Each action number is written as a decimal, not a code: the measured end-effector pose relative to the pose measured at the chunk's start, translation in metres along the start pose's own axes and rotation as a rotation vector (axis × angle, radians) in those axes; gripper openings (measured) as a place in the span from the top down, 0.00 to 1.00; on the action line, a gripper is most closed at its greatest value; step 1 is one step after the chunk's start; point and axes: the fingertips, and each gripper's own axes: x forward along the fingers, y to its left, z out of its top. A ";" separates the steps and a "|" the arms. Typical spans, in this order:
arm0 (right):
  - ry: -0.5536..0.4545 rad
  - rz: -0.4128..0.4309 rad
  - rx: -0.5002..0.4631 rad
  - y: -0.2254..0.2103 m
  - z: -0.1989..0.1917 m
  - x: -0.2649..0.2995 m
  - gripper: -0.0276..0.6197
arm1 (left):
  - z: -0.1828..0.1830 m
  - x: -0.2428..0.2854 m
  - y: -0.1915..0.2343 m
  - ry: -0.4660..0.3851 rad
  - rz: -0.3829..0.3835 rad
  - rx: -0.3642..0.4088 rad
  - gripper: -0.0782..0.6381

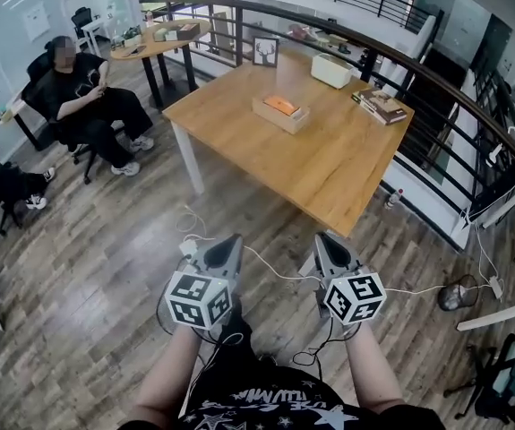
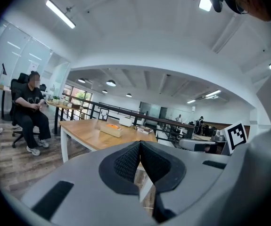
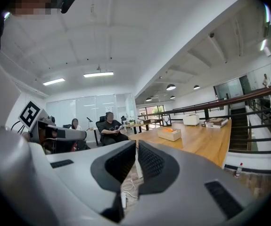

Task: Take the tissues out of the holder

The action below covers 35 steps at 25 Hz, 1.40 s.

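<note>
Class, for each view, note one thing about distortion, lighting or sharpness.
Head view: the railing bows into a curve; the table is evenly lit, without hard shadows. Left gripper view: black rounded corners, and a ceiling light glares white. Right gripper view: the same fisheye rim; the table looks fairly sharp.

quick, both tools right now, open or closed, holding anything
left tool: closed, holding nothing
right tool: closed, holding nothing

Orange tissues [image 1: 281,105], beige holder [image 1: 273,118], tan wood-grain table [image 1: 329,173].
</note>
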 end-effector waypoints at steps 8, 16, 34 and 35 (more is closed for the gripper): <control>0.007 -0.071 -0.012 -0.043 0.017 0.093 0.92 | 0.028 0.089 0.069 0.007 -0.059 -0.014 0.87; 0.025 -0.087 -0.006 -0.060 0.030 0.193 0.92 | 0.058 0.158 0.158 0.043 -0.057 -0.030 0.87; 0.026 -0.167 -0.027 -0.083 0.054 0.334 0.92 | 0.105 0.240 0.268 0.040 -0.113 -0.001 0.87; 0.028 -0.182 -0.033 -0.089 0.054 0.340 0.92 | 0.104 0.245 0.272 0.045 -0.111 0.002 0.87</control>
